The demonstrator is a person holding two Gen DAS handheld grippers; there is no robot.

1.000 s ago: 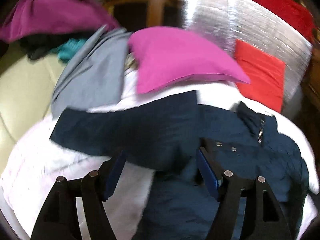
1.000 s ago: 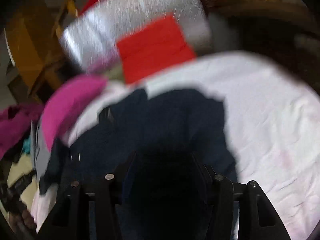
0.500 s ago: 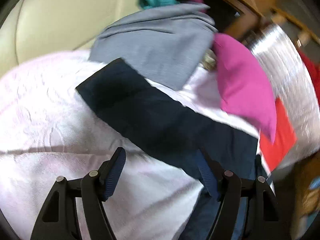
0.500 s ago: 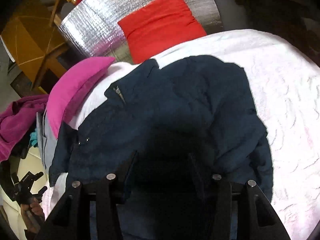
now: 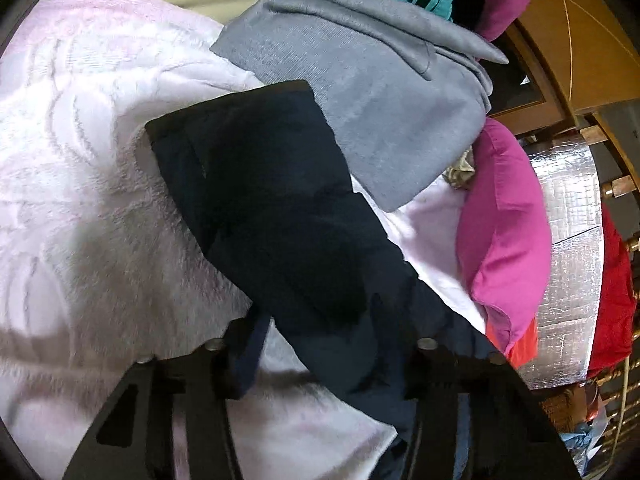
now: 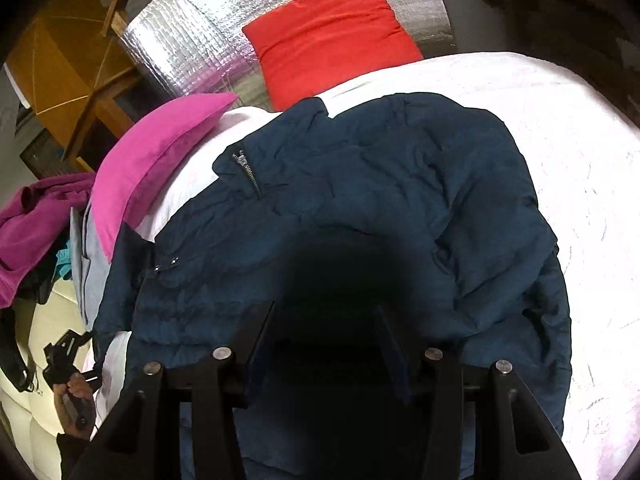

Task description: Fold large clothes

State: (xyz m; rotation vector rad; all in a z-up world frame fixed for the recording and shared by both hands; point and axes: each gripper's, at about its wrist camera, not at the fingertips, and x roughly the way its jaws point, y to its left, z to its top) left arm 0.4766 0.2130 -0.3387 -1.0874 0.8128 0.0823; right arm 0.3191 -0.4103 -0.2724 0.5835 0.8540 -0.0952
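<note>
Left claw (image 5: 320, 344): its jaws have just been closing, and the dark navy sleeve (image 5: 276, 216) of the jacket is lying between them; whether the pads are already pressing on the cloth I cannot tell, since shadow and blur are hiding the contact.
Right claw (image 6: 324, 344): it is sitting low over the body of the navy quilted zip jacket (image 6: 380, 208) with its jaws part-way apart; deep shadow is filling the gap, so I cannot tell whether it is pinching the fabric or only hovering.
Sleeve's long axis: it is running away from the left claw toward the upper left of the left wrist view, with the cuff end lying farthest out, just beside the folded grey knit garment (image 5: 380, 92).
Jacket's place: it is lying spread on the pale pink textured bedspread (image 6: 580, 184), collar and zip pointing away from the right claw toward the bright pink cushion (image 6: 152, 160) and the red cushion (image 6: 328, 36).
Nearer hand: the left one is nearer the sleeve, the right one is nearer the jacket's body.
Coming move, as I judge it: the sleeve is needing to be carried across onto the body, toward the right claw, while that claw is steadying the hem.
Risk: the grey garment is sitting close enough to be dragged along.
</note>
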